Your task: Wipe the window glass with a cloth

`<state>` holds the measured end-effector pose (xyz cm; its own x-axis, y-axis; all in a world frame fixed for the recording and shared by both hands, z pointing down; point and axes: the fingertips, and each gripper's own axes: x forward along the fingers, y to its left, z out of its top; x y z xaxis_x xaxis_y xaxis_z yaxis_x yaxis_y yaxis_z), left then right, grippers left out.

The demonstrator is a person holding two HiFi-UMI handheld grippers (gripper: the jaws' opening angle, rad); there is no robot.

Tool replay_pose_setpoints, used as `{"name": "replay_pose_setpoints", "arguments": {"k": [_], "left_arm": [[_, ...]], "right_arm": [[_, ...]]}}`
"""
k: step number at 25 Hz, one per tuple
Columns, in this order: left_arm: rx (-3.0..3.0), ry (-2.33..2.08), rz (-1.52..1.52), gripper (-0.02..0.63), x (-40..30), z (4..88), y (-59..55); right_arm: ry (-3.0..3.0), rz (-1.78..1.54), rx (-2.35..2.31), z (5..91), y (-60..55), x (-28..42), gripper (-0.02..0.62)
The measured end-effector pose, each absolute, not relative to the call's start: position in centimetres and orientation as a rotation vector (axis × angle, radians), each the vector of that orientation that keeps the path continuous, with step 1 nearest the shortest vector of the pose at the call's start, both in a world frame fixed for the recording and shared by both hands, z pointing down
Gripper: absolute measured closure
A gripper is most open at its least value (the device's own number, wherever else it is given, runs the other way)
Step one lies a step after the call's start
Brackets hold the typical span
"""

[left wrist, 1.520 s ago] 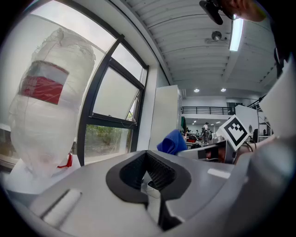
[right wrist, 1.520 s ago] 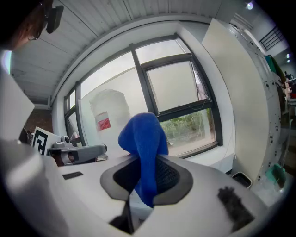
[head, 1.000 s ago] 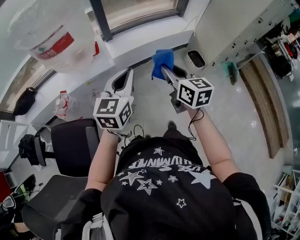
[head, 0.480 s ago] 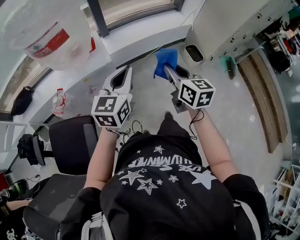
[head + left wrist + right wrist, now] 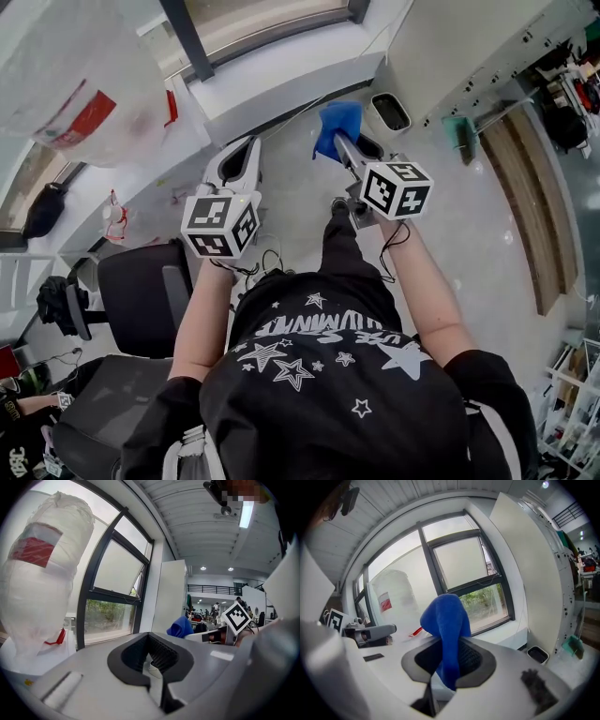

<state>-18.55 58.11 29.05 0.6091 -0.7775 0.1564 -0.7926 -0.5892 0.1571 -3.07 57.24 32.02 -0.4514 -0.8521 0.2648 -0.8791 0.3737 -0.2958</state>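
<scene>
Two grippers point at the window glass [image 5: 464, 564]. The right gripper [image 5: 450, 657] squeezes a blue cloth [image 5: 445, 618], which sticks up past its tips, away from the glass. The left gripper [image 5: 154, 659] beside it is pressed closed on nothing.

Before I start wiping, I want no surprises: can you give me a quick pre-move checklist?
1. Blue cloth clamped in right hand-held gripper: ok.
2. Cloth touching the window glass: not ok, held short of it.
3. Left hand-held gripper shut and empty: ok.
4. White bag on the sill, before the left pane: not ok, may crowd a stroke there.
5. Where the glass is dirty: cannot tell.
</scene>
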Motion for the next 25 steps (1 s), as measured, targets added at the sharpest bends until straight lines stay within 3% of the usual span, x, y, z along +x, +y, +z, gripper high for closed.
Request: {"name": "replay_pose_setpoints", "arguments": {"k": [25], "left_arm": [[2.437, -1.541, 0.163, 0.598, -4.0, 29.1, 34.4]], "right_arm": [[-2.645, 0.716, 1.349, 33.0, 30.4, 12.5, 0.521]]}}
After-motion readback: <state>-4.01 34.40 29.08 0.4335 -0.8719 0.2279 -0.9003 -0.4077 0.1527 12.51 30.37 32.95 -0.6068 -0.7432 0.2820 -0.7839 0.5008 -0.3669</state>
